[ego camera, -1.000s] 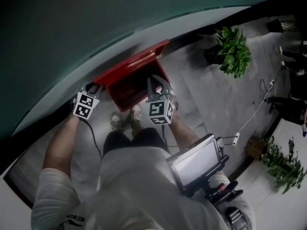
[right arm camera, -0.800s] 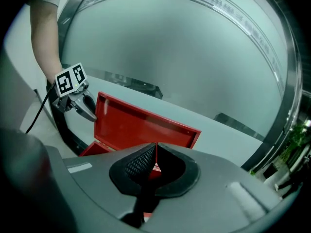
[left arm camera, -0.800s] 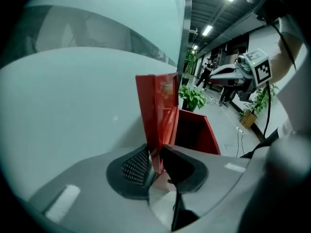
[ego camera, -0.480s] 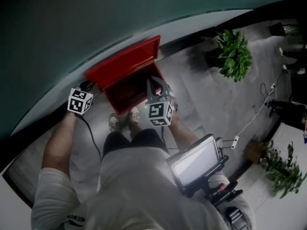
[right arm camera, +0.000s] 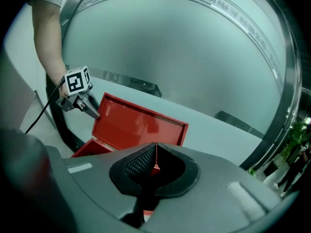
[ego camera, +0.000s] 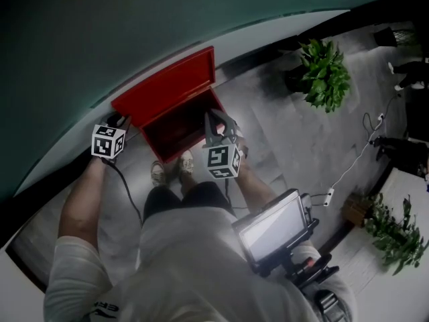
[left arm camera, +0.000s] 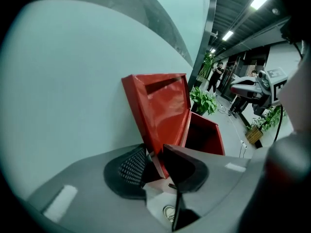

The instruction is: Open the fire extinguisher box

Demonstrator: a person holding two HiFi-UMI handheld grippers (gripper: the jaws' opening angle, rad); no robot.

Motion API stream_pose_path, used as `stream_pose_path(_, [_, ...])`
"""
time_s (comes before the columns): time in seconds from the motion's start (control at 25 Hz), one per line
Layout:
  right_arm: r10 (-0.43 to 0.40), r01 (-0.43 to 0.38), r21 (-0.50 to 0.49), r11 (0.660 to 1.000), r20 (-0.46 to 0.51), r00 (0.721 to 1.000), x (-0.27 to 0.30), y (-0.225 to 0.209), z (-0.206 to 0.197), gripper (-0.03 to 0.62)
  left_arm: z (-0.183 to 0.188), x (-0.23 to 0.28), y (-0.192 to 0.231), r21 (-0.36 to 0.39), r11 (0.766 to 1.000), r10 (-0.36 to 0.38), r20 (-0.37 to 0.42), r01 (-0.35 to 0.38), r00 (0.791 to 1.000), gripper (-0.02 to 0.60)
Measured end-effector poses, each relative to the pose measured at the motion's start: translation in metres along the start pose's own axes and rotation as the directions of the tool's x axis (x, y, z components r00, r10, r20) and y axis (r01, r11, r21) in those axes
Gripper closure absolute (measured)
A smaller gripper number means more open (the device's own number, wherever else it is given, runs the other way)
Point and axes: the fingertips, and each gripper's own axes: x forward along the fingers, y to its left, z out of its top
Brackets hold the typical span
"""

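Observation:
A red fire extinguisher box (ego camera: 175, 131) stands on the floor against the teal wall, its lid (ego camera: 167, 89) swung up and leaning back. My left gripper (ego camera: 120, 121) is at the lid's left corner. In the left gripper view the lid's edge (left arm camera: 163, 110) runs down between the jaws, and the gripper (left arm camera: 154, 154) is shut on it. My right gripper (ego camera: 216, 123) hovers over the box's front right corner. In the right gripper view it (right arm camera: 155, 161) is shut, with only a thin slit through which the red lid (right arm camera: 136, 125) shows. The box's inside looks dark.
A potted plant (ego camera: 325, 69) stands right of the box, another (ego camera: 395, 233) at the lower right. A white cable with a power strip (ego camera: 328, 193) crosses the floor. The person's shoes (ego camera: 171, 168) are just before the box. A screen (ego camera: 275, 227) hangs at the waist.
The lid has swung up and back toward the wall, with my left gripper going up and left along with it. The right gripper has stayed nearly still.

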Motion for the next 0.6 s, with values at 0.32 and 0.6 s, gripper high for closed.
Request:
stream_pose_path(0.32, [-0.002,0.002,0.005,1.000,-0.001,1.000,-0.0023,-0.0024,-0.0005,0.576,0.0015,-0.0003,0.0004,-0.007,1.000,0.022,0.008,-0.022,1.000,0.485])
stream_pose_path(0.6, [-0.013,0.013,0.003,1.000,0.001,1.000,-0.0072,-0.0082,-0.0015,0.576,0.0026,0.0025,0.0029,-0.045,0.997,0.070,0.033,-0.068,0.997,0.479])
